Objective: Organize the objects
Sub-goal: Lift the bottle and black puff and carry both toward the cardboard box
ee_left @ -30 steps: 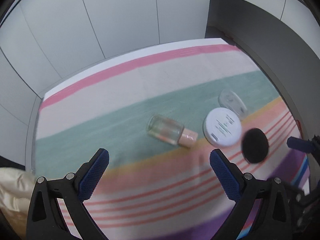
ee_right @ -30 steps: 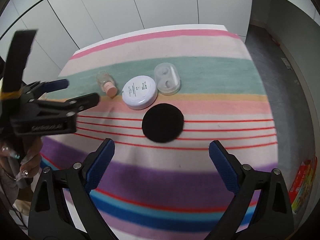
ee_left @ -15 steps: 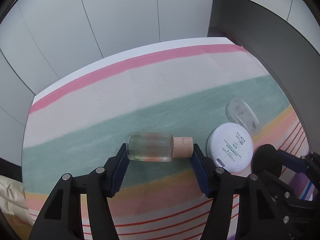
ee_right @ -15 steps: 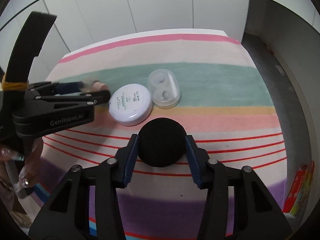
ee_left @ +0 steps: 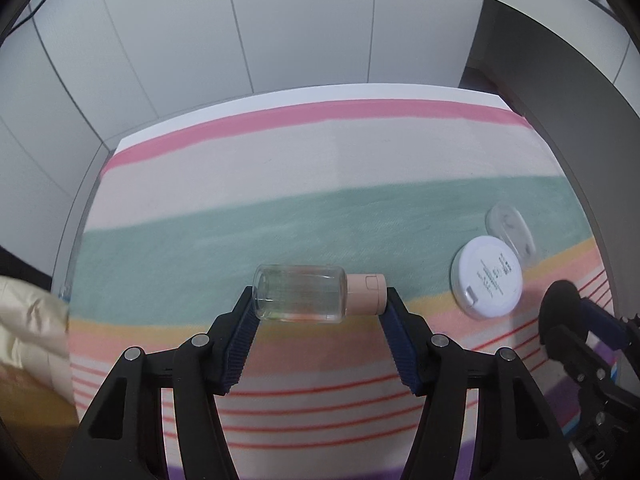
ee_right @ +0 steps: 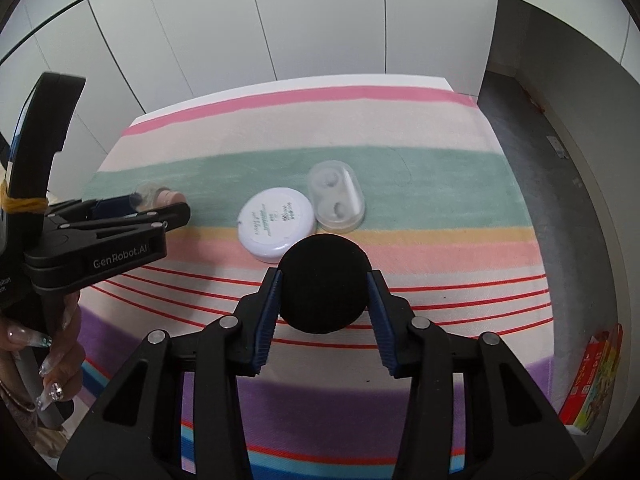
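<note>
Clear plastic and seemingly empty, the small bottle (ee_left: 300, 294) lay sideways between the left gripper (ee_left: 318, 306) pads, pinched end to end from base to peach cap (ee_left: 366, 294) above the striped cloth (ee_left: 320, 168); it looked light and slick, so a hold across the body would likely be steadier. The right gripper (ee_right: 324, 292) was clamped on the black sponge puff (ee_right: 324, 280), soft and squashable, just in front of the white compact (ee_right: 276, 224) and clear case (ee_right: 338, 202).
</note>
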Action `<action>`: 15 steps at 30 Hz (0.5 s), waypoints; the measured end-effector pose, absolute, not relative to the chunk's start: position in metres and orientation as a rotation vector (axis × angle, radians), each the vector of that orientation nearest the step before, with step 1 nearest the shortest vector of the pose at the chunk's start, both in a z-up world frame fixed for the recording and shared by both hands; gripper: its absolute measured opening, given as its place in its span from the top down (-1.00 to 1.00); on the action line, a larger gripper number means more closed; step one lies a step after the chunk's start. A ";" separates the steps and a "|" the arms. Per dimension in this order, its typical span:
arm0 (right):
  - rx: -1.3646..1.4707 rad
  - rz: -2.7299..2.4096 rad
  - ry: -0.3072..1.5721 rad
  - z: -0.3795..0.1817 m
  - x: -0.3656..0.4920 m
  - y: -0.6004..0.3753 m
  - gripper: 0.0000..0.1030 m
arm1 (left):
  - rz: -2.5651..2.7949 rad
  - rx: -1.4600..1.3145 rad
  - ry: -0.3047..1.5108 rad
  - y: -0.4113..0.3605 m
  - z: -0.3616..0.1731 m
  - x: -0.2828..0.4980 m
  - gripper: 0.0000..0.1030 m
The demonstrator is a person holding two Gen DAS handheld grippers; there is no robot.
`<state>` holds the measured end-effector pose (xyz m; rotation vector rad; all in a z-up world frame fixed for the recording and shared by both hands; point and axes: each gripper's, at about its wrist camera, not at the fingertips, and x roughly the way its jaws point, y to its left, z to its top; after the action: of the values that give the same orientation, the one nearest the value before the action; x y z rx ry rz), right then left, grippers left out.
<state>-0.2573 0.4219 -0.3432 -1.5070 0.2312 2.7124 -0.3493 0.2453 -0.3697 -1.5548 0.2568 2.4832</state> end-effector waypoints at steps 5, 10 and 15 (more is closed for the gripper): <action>-1.493 2.730 0.188 -0.317 -0.262 0.418 0.14 | 2.502 -1.593 0.298 0.236 -0.351 -0.338 -0.20; -1.463 2.732 0.122 -0.278 -0.256 0.411 0.14 | 2.566 -1.538 0.299 0.229 -0.307 -0.317 -0.20; -1.404 2.737 0.105 -0.236 -0.244 0.413 0.14 | 2.577 -1.467 0.285 0.227 -0.253 -0.294 -0.20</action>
<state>-0.2441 0.4133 -0.2357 -1.4040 0.1046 2.7373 -0.2936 0.2269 -0.2528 -1.4668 0.2847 2.5775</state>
